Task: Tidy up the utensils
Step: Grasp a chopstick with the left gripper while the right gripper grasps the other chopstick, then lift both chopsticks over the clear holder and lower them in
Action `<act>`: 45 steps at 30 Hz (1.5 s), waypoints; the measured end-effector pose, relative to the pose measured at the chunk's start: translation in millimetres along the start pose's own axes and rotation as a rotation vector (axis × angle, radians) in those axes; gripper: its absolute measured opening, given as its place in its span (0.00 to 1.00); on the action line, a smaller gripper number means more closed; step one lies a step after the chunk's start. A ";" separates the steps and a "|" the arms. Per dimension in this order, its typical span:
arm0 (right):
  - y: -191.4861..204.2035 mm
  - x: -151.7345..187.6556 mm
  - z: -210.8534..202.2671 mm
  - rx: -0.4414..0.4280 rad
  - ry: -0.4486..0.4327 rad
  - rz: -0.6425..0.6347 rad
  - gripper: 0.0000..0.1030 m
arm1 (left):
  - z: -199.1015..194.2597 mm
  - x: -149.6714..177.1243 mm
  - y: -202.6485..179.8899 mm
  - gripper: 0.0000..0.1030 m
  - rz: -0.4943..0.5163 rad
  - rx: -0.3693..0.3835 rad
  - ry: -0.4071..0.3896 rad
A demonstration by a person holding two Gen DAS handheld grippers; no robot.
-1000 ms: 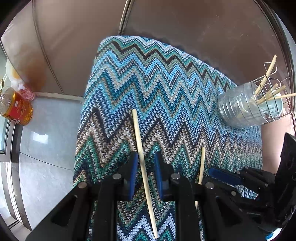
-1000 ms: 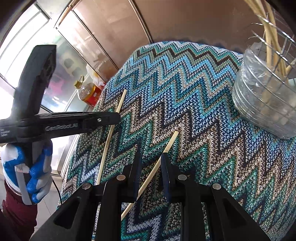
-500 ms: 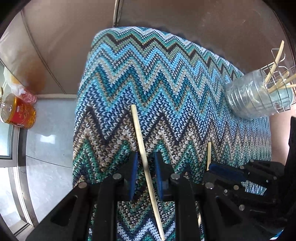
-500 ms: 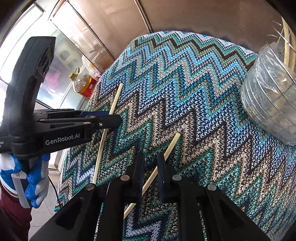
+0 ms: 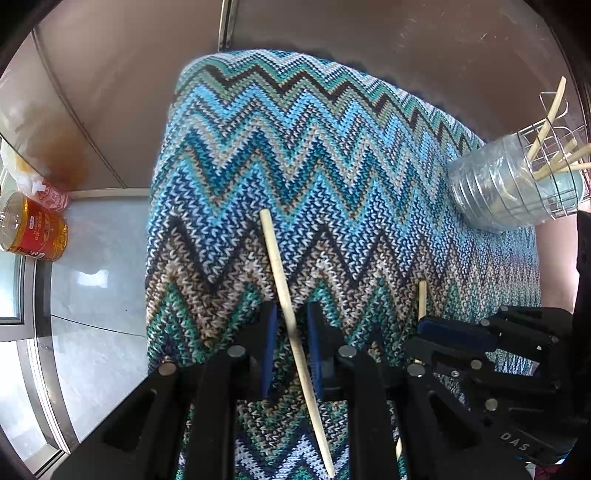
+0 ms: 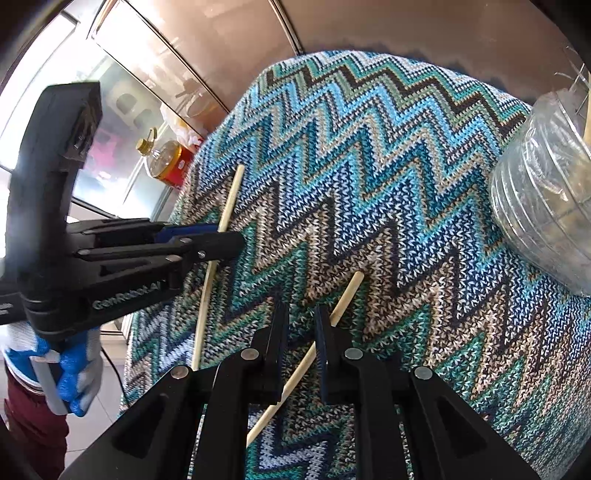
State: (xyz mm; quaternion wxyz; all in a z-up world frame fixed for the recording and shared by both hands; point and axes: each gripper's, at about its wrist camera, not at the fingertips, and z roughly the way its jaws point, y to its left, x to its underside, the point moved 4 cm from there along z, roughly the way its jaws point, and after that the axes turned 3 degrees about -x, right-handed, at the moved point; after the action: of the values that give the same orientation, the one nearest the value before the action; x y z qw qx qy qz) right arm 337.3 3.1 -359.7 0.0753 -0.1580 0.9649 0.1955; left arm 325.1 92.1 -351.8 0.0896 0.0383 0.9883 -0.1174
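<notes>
Two pale wooden chopsticks lie on a zigzag knit cloth (image 5: 332,177). My left gripper (image 5: 290,314) straddles the left chopstick (image 5: 280,273); its jaws stand a little apart, one on each side of the stick. The left gripper also shows in the right wrist view (image 6: 221,243). My right gripper (image 6: 301,314) straddles the right chopstick (image 6: 347,295) the same way, with a gap beside the stick. A clear plastic bottle holder in a wire basket (image 5: 517,184) at the far right holds several chopsticks.
An oil bottle (image 5: 33,232) and a plastic bag stand on the floor to the left, beside glass doors. A brown wall panel (image 5: 332,26) backs the cloth-covered table. The cloth drops off at its left edge.
Both grippers have moved slightly forward and lower over their chopsticks, and the jaws have narrowed around the sticks. The chopsticks themselves lie where they were.
</notes>
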 end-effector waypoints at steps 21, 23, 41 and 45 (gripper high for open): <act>-10.8 6.0 11.4 0.033 0.031 0.028 0.14 | 1.4 1.8 -8.1 0.14 0.012 -0.018 0.006; -11.1 6.6 10.9 0.030 0.030 0.030 0.14 | 2.4 0.9 -11.7 0.14 0.018 -0.026 0.007; -22.5 53.2 -50.1 -0.137 -0.116 -0.011 0.07 | -5.3 -2.4 -47.3 0.04 -0.035 -0.095 -0.045; -17.2 70.3 -80.3 -0.154 -0.180 -0.038 0.07 | -24.5 7.0 -54.0 0.04 -0.032 -0.080 -0.102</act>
State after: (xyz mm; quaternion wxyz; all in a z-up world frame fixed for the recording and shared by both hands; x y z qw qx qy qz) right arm 270.3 -63.5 -307.2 0.1533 -0.1636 0.9332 0.2808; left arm 308.9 46.0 -317.6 0.1394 0.0131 0.9868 -0.0809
